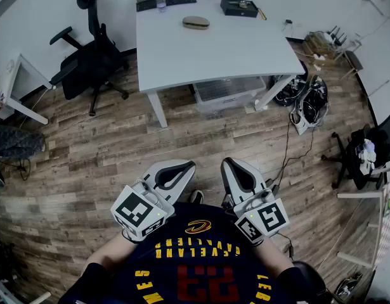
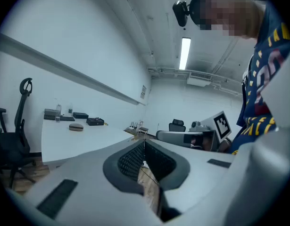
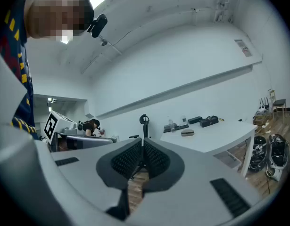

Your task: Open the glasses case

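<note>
Grippers left (image 1: 186, 167) and right (image 1: 230, 164) hover empty, jaws pressed together, well short of the white table (image 1: 245, 49). Toward its far edge lies the closed tan glasses case (image 1: 196, 22), likely light, rigid and smooth, best pinched along its seam.

Left gripper (image 2: 144, 147) jaws together, seemingly empty

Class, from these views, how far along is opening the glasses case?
Nothing looks done: the glasses case lies closed on the white table, across the floor. Nothing in hand: left gripper and right gripper are shut, empty. Left: approach it and open it.
</note>
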`<state>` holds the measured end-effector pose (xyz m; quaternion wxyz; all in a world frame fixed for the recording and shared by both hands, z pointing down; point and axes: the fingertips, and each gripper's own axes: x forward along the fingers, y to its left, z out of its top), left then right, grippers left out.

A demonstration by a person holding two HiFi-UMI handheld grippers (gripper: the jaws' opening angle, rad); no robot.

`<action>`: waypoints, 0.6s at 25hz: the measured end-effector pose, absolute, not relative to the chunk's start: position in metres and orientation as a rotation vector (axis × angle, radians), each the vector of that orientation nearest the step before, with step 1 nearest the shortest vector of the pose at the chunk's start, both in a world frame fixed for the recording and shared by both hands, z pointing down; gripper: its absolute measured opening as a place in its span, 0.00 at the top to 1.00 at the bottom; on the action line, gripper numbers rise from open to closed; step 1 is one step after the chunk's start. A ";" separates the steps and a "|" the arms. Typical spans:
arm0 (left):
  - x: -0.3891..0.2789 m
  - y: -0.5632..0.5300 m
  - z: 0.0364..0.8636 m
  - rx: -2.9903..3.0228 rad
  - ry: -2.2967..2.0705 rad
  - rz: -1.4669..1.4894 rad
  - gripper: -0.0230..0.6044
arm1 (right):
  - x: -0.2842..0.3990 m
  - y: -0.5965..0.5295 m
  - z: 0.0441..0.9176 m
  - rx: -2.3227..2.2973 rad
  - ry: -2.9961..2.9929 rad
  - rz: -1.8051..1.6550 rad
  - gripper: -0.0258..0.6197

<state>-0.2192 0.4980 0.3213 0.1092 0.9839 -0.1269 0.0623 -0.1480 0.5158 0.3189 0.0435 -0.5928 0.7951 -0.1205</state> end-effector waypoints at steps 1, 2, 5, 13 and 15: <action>-0.217 0.501 0.321 2.892 -0.381 0.182 0.94 | -0.146 0.518 0.319 -1.810 2.433 -0.370 0.92; -0.215 0.503 0.321 2.892 -0.387 0.182 0.94 | -0.144 0.521 0.319 -1.807 2.434 -0.371 0.92; -0.209 0.509 0.321 2.892 -0.402 0.184 0.94 | -0.139 0.527 0.319 -1.801 2.439 -0.367 0.92; -0.194 0.514 0.329 2.873 -0.423 0.214 0.94 | -0.124 0.527 0.324 -1.759 2.444 -0.387 0.92; -0.195 0.514 0.336 2.850 -0.438 0.234 0.94 | -0.124 0.526 0.332 -1.753 2.451 -0.424 0.92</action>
